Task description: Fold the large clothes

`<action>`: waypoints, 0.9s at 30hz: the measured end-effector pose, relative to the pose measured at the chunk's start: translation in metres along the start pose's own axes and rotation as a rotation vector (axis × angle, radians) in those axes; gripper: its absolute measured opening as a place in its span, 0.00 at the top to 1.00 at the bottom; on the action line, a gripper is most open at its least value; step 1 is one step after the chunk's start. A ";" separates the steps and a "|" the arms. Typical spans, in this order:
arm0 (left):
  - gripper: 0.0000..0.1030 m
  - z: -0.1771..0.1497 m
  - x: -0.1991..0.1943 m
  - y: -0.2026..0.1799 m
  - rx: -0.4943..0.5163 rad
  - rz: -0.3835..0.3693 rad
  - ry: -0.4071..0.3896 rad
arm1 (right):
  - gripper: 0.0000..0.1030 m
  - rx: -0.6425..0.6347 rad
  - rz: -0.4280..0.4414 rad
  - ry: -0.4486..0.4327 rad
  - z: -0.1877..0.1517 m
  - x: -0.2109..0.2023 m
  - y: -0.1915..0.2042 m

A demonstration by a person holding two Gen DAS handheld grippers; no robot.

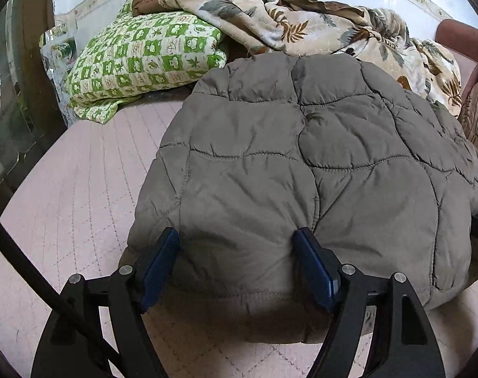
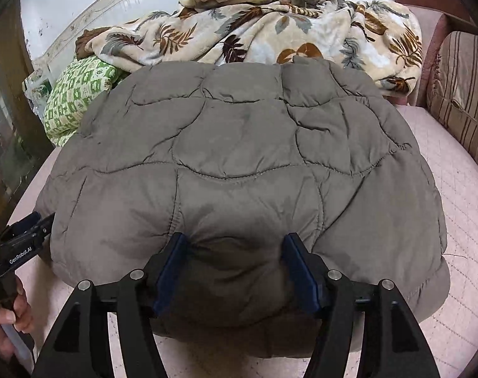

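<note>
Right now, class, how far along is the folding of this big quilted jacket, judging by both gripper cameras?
Done: the grey quilted jacket lies on the pink mattress as a compact, doubled-over bundle.
In hand: the left gripper and right gripper each pinch a bulge of its near edge.
Left: possibly a final fold, or just letting go; hidden layers prevent certainty.

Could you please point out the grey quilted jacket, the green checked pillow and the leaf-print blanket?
grey quilted jacket [image 2: 239, 145]: right wrist view, middle of its top panel.
green checked pillow [image 1: 144, 60]: left wrist view, its top face.
leaf-print blanket [image 2: 254, 34]: right wrist view, middle folds.
</note>
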State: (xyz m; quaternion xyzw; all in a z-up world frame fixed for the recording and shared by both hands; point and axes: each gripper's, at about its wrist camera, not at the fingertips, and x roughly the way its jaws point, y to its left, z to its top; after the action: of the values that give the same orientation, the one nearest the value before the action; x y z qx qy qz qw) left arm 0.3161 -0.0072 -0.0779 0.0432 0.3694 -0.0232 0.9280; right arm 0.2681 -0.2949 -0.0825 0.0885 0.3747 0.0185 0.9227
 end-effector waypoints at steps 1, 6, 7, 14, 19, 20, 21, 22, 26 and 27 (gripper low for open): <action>0.26 0.001 -0.002 0.000 0.002 0.004 -0.005 | 0.34 0.003 0.003 0.000 0.000 -0.002 -0.001; 0.26 0.002 -0.017 0.002 0.008 0.002 -0.022 | 0.33 0.018 0.027 -0.030 0.002 -0.023 -0.005; 0.26 0.003 -0.018 0.002 0.007 0.001 -0.023 | 0.33 0.021 0.024 -0.040 0.002 -0.028 -0.006; 0.26 0.005 -0.035 0.004 0.010 0.010 -0.060 | 0.33 0.052 -0.011 -0.124 0.005 -0.059 -0.024; 0.26 0.006 -0.031 0.012 -0.008 0.025 -0.036 | 0.33 0.106 -0.041 -0.120 0.006 -0.055 -0.043; 0.26 0.006 -0.028 0.016 -0.020 0.030 -0.023 | 0.33 0.116 -0.043 -0.109 0.005 -0.052 -0.046; 0.26 0.007 -0.023 0.021 -0.038 0.036 0.000 | 0.33 0.132 -0.045 -0.087 0.005 -0.046 -0.051; 0.26 0.006 -0.019 0.024 -0.050 0.032 0.023 | 0.33 0.153 -0.045 -0.050 0.003 -0.037 -0.057; 0.26 0.007 -0.010 0.037 -0.121 -0.013 0.079 | 0.33 0.227 -0.011 0.011 0.003 -0.020 -0.070; 0.26 0.008 -0.012 0.038 -0.124 -0.018 0.079 | 0.33 0.233 -0.006 0.009 0.004 -0.022 -0.071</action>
State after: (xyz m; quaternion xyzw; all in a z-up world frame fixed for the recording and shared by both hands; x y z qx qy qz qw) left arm 0.3152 0.0304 -0.0613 -0.0166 0.4067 -0.0071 0.9134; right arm 0.2527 -0.3676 -0.0777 0.1939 0.3785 -0.0277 0.9046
